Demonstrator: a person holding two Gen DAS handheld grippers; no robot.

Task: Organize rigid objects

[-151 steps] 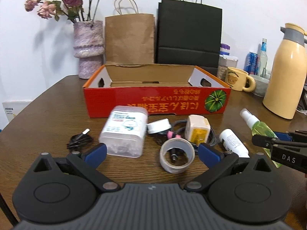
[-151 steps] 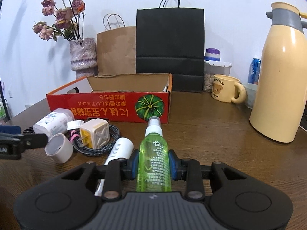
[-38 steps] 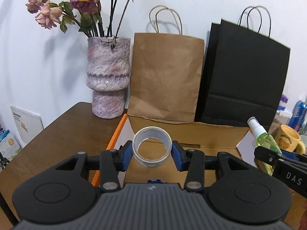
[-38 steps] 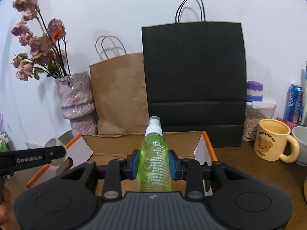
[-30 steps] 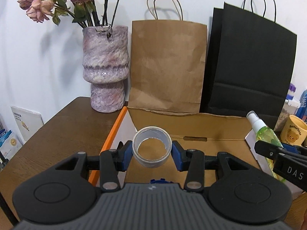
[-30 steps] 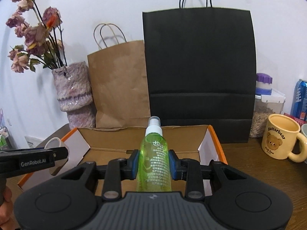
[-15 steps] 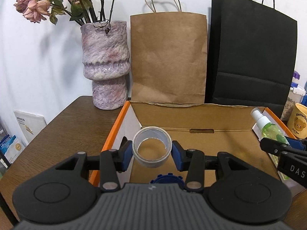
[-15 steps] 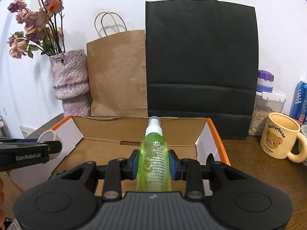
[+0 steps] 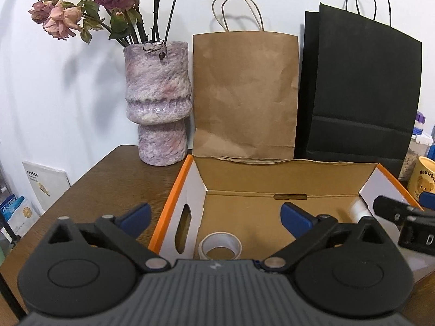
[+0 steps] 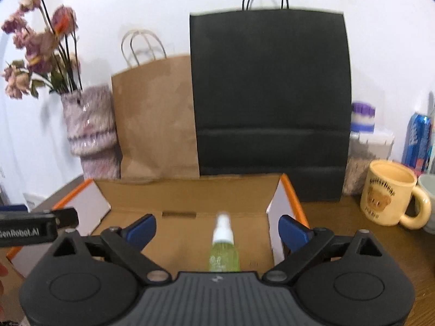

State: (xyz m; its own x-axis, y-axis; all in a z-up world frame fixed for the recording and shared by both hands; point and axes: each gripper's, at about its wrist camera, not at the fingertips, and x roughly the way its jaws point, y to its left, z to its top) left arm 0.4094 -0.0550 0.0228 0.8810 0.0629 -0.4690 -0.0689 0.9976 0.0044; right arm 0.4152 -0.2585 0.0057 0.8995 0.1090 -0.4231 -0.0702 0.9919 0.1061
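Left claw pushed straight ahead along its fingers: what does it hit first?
Probably the brown cardboard floor of the orange-rimmed box, just past the clear tape roll lying below the left claw. Its jaws have just been opening and hold nothing. Depth is unclear; it might reach the back wall instead.

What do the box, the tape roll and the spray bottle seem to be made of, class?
Box: cardboard, likely corrugated; matt brown inside, raw folded edges, punched handle slots, printed orange rim.
Tape roll: probably clear plastic tape; pale, translucent ring with a slight sheen.
Spray bottle: seemingly clear plastic; green shows through, white nozzle on top. The picture is blurred, so glass cannot be ruled out.
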